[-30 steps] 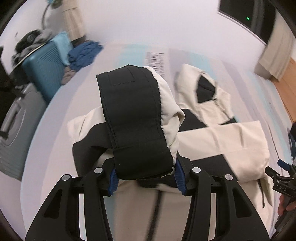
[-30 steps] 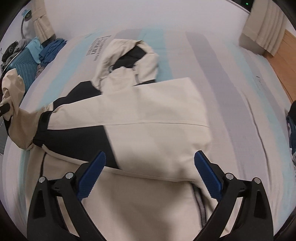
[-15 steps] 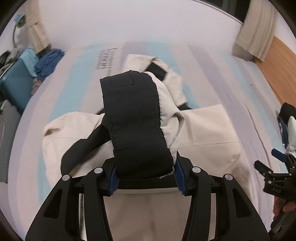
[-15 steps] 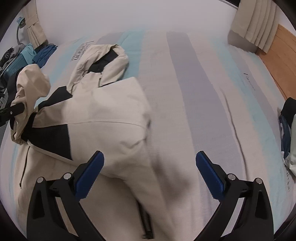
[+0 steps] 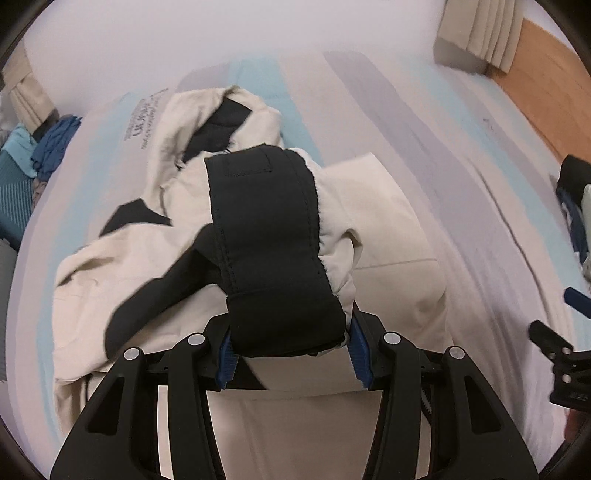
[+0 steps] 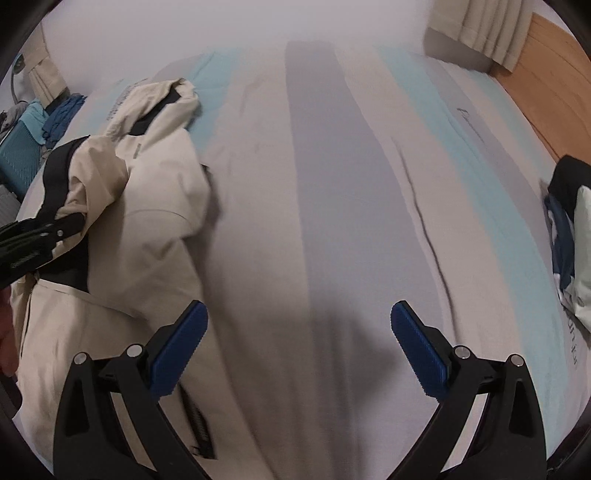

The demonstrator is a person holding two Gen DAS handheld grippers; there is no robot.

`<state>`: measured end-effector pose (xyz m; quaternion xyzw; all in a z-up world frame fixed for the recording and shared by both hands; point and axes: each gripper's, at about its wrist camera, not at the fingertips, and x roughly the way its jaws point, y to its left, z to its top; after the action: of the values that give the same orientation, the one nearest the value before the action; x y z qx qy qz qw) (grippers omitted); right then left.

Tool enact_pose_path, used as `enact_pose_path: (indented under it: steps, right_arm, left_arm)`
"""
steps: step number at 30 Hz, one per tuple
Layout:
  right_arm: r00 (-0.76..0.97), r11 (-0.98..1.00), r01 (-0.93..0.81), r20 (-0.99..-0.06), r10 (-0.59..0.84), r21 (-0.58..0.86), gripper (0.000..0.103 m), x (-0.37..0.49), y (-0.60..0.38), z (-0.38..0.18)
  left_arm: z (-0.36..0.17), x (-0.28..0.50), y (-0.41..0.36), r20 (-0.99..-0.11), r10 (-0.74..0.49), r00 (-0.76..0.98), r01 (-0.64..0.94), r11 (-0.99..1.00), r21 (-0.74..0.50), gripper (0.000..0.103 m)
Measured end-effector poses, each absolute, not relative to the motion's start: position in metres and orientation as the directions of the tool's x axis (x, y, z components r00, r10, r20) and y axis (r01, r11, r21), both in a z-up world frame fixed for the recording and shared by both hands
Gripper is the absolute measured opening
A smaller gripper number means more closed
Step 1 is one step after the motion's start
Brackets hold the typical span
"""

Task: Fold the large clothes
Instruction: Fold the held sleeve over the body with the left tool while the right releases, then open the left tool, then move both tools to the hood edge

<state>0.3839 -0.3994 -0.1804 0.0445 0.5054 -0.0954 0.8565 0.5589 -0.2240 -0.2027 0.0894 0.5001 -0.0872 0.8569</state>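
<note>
A cream and black hooded jacket (image 5: 388, 229) lies on the striped bed (image 5: 461, 177). My left gripper (image 5: 291, 354) is shut on the jacket's black sleeve cuff (image 5: 269, 240) and holds the sleeve over the jacket body. The hood (image 5: 221, 114) lies at the far end. In the right wrist view the jacket (image 6: 155, 206) lies at the left, with the left gripper (image 6: 33, 236) on the sleeve. My right gripper (image 6: 295, 339) is open and empty above bare bedding, to the right of the jacket.
A teal suitcase (image 5: 14, 192) and blue clothes (image 5: 55, 144) sit beyond the bed's left side. A pile of dark and white clothes (image 6: 572, 236) lies at the bed's right edge. Curtains (image 6: 491, 29) and wooden floor (image 6: 554, 85) are at the far right.
My left gripper has carried the sleeve rightward over the jacket body. My right gripper, open all along, has swung right, off the jacket and over bare bedding.
</note>
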Motion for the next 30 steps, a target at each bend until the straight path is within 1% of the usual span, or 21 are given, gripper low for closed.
enact_pose_path:
  steps: [5,7,9,10,11,12,14,22,30]
  right_arm:
    - [0.452,0.97,0.243,-0.883,-0.122,-0.01,0.096,0.376,-0.418,-0.192]
    - [0.448,0.967,0.254,-0.886,-0.121,-0.003,0.095,0.375,-0.422,-0.194]
    - [0.449,0.964,0.265,-0.886,-0.12,0.004,0.096,0.373,-0.427,-0.194]
    - [0.45,0.963,0.268,-0.885,-0.12,0.006,0.096,0.371,-0.428,-0.194]
    - [0.451,0.962,0.272,-0.884,-0.122,0.006,0.096,0.37,-0.43,-0.194]
    - [0.45,0.961,0.276,-0.884,-0.123,0.006,0.096,0.368,-0.431,-0.195]
    - [0.447,0.959,0.284,-0.886,-0.123,0.011,0.096,0.365,-0.434,-0.196]
    - [0.427,0.949,0.316,-0.893,-0.145,-0.003,0.096,0.345,-0.446,-0.205]
    - [0.391,0.937,0.349,-0.903,-0.177,-0.033,0.096,0.322,-0.472,-0.208]
  left_arm:
    - [-0.211,0.553,-0.258,-0.866,-0.049,0.498,0.291,0.95,0.114,0.049]
    - [-0.215,0.555,-0.264,-0.87,-0.036,0.492,0.305,0.943,0.133,0.052]
    - [-0.219,0.555,-0.27,-0.873,-0.032,0.487,0.313,0.939,0.14,0.062]
    - [-0.217,0.554,-0.271,-0.87,-0.058,0.49,0.325,0.938,0.12,0.073]
    - [-0.215,0.554,-0.272,-0.867,-0.072,0.493,0.332,0.937,0.111,0.078]
    - [-0.214,0.553,-0.275,-0.864,-0.084,0.496,0.341,0.934,0.106,0.08]
    - [-0.214,0.552,-0.283,-0.863,-0.102,0.495,0.368,0.924,0.102,0.087]
    - [-0.217,0.553,-0.303,-0.876,-0.188,0.443,0.385,0.923,-0.004,0.088]
    - [-0.223,0.548,-0.355,-0.885,-0.283,0.37,0.386,0.913,-0.13,0.091]
